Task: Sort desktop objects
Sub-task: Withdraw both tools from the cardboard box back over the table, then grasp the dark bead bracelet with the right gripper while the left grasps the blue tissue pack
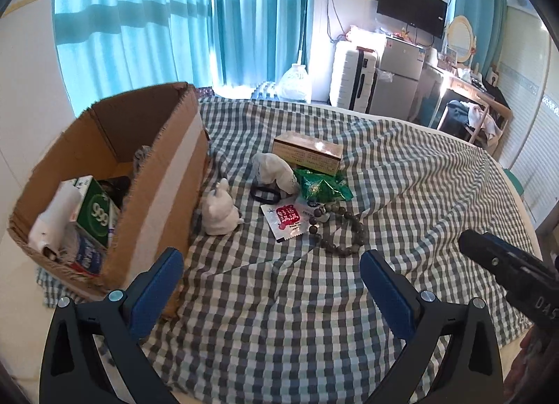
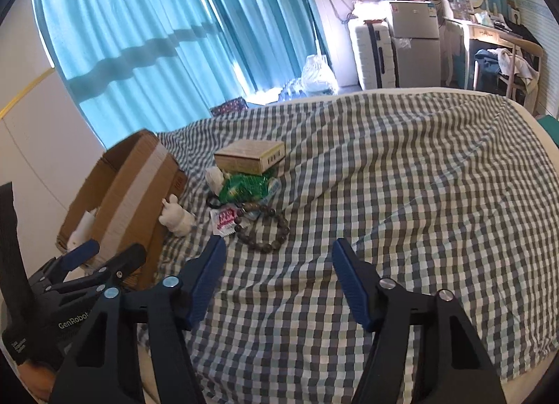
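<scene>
A cardboard box (image 1: 164, 173) stands at the left on the checked cloth, holding a green 999 packet (image 1: 96, 210), a white bottle (image 1: 54, 217) and other items. Beside it lie a white figurine (image 1: 220, 213), a black hair tie (image 1: 265, 193), a red-and-white sachet (image 1: 286, 220), a bead bracelet (image 1: 340, 229), a green packet (image 1: 323, 187), a white cloth lump (image 1: 276, 168) and a tan carton (image 1: 307, 152). My left gripper (image 1: 272, 273) is open and empty, short of the bracelet. My right gripper (image 2: 277, 264) is open and empty, just short of the bracelet (image 2: 263, 229).
The checked cloth (image 2: 419, 177) covers a round table whose rim (image 2: 545, 131) shows at the right. Beyond stand blue curtains (image 1: 157, 20), a white suitcase (image 1: 353, 79), a small fridge (image 1: 398, 79) and a desk (image 1: 471, 103). The box (image 2: 139, 194) also shows in the right wrist view.
</scene>
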Demonstrator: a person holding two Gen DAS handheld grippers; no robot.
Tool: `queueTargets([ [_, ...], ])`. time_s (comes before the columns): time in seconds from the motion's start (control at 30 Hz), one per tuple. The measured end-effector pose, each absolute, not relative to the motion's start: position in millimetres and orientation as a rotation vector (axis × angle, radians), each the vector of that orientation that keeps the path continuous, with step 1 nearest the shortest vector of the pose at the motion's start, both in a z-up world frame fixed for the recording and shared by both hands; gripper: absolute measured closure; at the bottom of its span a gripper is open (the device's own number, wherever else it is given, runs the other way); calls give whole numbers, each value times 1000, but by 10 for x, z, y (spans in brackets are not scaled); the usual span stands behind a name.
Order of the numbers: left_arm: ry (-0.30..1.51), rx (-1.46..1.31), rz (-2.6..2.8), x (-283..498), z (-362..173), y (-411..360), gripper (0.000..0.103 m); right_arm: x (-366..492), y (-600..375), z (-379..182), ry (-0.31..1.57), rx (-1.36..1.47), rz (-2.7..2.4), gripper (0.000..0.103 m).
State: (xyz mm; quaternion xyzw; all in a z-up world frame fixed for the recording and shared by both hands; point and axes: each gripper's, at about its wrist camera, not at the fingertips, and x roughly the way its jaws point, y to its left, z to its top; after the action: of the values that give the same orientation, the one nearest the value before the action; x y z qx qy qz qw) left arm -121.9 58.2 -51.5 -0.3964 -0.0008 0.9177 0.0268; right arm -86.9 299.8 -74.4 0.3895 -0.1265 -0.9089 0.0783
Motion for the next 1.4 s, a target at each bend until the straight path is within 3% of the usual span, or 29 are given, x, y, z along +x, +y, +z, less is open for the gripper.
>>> queueTargets([
  [0.37, 101, -1248, 2852, -1594, -1126, 750, 0, -1449, 2846, -1329, -308, 1314, -2620, 57],
  [0.67, -91, -1349, 2906, -1853, -1486, 504, 0, -1952, 2728, -1759, -304, 1366, -2519, 64],
  [0.77, -68, -1347, 2929, -1933, -1526, 495, 0, -2095, 2666, -1871, -317, 1405, -2498, 65],
  [0.8, -54, -1352, 2931, -1960, -1543, 502, 0, -2137, 2632, -1907, -294, 1418, -2499, 67],
  [0.9, -32, -1365, 2934, -2025, -1586, 536, 0, -2187, 2603, -1958, -275, 1439, -2515, 91],
  [1.4, -13, -1315, 2904, -2241, -1291, 1030, 0, -1537, 3437, -1754, -398, 1485, -2749, 91],
])
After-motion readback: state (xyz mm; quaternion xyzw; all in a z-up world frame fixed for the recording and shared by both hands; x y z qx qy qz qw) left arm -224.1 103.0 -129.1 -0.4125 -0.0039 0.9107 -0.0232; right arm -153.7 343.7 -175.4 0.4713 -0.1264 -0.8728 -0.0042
